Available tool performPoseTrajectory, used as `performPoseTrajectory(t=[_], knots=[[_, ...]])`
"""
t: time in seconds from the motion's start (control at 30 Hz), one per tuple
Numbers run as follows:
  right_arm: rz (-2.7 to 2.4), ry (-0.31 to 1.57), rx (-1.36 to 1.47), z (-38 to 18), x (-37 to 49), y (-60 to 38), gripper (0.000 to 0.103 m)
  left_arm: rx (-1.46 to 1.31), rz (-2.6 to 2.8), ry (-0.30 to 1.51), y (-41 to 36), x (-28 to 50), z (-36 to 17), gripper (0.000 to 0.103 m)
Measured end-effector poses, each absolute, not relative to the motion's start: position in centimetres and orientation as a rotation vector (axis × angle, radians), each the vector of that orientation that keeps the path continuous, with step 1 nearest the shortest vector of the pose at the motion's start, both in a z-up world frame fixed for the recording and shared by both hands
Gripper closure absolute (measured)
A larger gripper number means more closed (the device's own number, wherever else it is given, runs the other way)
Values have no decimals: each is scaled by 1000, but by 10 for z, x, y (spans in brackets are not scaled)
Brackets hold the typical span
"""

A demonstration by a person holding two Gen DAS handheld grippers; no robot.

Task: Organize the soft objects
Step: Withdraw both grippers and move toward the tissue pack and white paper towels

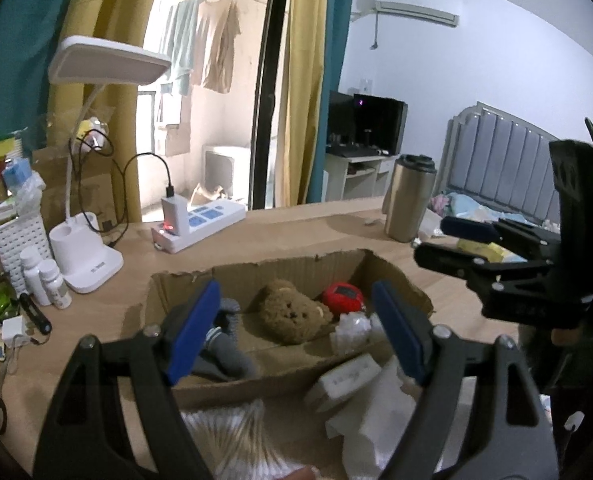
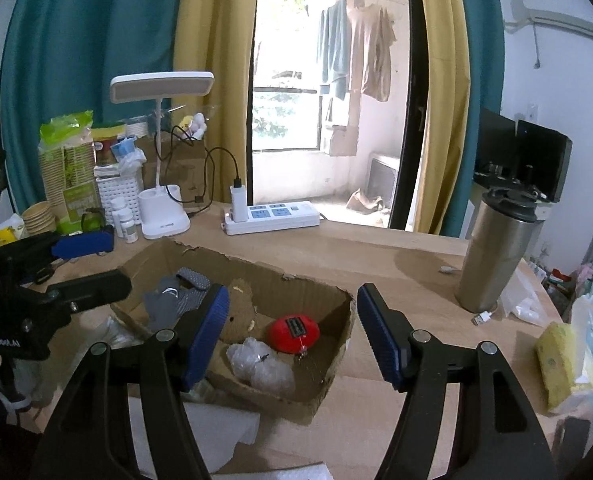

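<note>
Bear (image 1: 292, 314) beyond open left fingers (image 1: 194, 332).

Ahead of my tool's blue pads (image 2: 210, 336) sit a brown plush bear (image 1: 292, 314), a red ball (image 2: 293, 332) and grey patterned gloves (image 2: 176, 300) in the tan box (image 2: 328, 364).

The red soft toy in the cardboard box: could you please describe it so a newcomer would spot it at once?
On the wooden desk sits a torn cardboard box. Inside, beside the brown plush bear and the crinkled clear plastic, lies the red soft toy. It is the only red thing there, rounded, with a small dark label on top.
</note>
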State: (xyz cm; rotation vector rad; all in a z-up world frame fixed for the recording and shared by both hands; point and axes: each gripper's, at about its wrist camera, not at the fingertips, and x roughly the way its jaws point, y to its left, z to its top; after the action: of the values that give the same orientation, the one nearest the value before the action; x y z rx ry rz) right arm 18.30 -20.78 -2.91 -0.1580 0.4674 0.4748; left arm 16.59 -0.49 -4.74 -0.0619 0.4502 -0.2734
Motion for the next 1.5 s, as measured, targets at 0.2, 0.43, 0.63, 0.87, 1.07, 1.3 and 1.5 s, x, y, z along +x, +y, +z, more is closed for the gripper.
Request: performPoseTrajectory(t=[0.2,0.43,0.63,0.87,1.07,1.3,1.5], knots=[[457,473,-153,-26,168,-215,33,-61,-265,428,0,149,-43,22],[452,496,-151,-30,153,-220,33,-41,-267,428,6,129,-47,22],[461,520,-143,-36,141,-219,33,-55,-270,435,7,119,-54,22],[496,578,-118,-56,135,-215,33,-63,-289,472,-1,116,-68,22],[517,631,-116,-79,124,-215,17,-51,-303,494,-7,113,-76,22],[532,695,-136,-97,115,-215,16,-45,-314,526,-13,110,-84,22],[570,748,-153,-110,112,-209,16,-41,-310,542,-14,110,-86,22]])
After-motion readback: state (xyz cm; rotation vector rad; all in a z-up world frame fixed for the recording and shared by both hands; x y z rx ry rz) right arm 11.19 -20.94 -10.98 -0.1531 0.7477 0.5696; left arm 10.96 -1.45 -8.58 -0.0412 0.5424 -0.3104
